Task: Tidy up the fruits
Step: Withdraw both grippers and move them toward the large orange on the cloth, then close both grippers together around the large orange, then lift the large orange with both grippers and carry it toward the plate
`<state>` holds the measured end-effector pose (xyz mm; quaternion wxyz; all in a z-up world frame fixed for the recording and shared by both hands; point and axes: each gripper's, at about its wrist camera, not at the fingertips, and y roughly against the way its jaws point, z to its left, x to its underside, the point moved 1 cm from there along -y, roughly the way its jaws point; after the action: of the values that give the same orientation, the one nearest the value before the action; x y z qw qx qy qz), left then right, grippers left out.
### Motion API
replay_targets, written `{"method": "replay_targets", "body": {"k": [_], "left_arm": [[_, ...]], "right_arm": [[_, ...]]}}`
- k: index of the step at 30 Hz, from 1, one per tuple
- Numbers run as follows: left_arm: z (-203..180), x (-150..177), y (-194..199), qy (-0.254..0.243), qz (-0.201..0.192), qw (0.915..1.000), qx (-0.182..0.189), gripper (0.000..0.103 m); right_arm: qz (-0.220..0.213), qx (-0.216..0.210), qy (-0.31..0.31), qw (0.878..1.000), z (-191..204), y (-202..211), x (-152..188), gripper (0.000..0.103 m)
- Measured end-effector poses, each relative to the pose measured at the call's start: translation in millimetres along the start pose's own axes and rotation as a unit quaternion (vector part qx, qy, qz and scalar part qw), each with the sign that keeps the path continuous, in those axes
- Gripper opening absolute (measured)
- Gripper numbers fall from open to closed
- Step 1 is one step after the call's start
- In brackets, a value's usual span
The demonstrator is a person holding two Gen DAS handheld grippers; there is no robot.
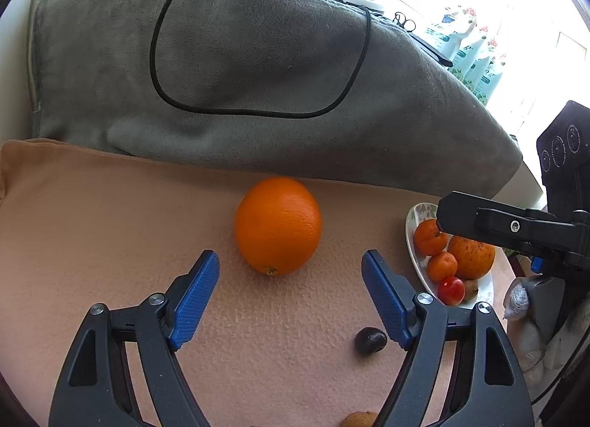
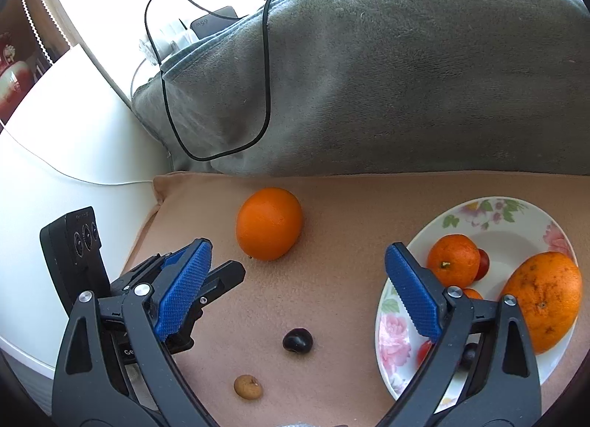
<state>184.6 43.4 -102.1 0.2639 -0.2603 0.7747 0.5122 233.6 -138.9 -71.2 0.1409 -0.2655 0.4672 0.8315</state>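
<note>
A large orange [image 1: 277, 224] lies on the tan mat [image 1: 110, 227], just ahead of my open, empty left gripper [image 1: 290, 261]; it also shows in the right wrist view [image 2: 268, 223]. A floral plate [image 2: 516, 220] at the right holds a mandarin [image 2: 453, 260], a big spotted orange [image 2: 545, 299] and small red fruits; it also shows in the left wrist view [image 1: 416, 216]. My right gripper [image 2: 298, 257] is open and empty, its right finger over the plate's rim. A dark plum [image 2: 298, 340] and a small brown fruit [image 2: 248, 386] lie loose on the mat.
A grey blanket [image 2: 387, 76] with a black cable [image 2: 265, 76] rises behind the mat. A white surface [image 2: 73, 154] borders the mat's left edge. The left gripper's body [image 2: 147, 290] sits at the mat's left side.
</note>
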Motion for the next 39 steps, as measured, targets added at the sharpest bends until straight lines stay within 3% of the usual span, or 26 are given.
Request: {"method": "replay_targets", "body": {"k": [14, 18, 25, 32, 39], "left_arm": [[27, -6, -31, 0.053, 0.024, 0.9976, 0.037, 0.08], [29, -9, -38, 0.054, 0.028, 0.9972, 0.042, 0.078], [25, -10, -47, 0.054, 0.033, 0.9969, 0.047, 0.077], [35, 4, -44, 0.05, 0.04, 0.9962, 0.06, 0.063], [34, 8, -37, 0.043, 0.037, 0.997, 0.053, 0.063]], "right_arm": [[0.048, -0.045, -0.075, 0.995, -6, -69, -11, 0.096], [0.057, -0.045, -0.082, 0.994, -7, -80, -14, 0.087], [0.066, -0.047, -0.088, 0.993, -4, -98, -15, 0.085], [0.078, -0.062, -0.096, 0.99, 4, -116, -10, 0.066], [0.069, -0.048, -0.075, 0.994, 19, -116, -8, 0.066]]}}
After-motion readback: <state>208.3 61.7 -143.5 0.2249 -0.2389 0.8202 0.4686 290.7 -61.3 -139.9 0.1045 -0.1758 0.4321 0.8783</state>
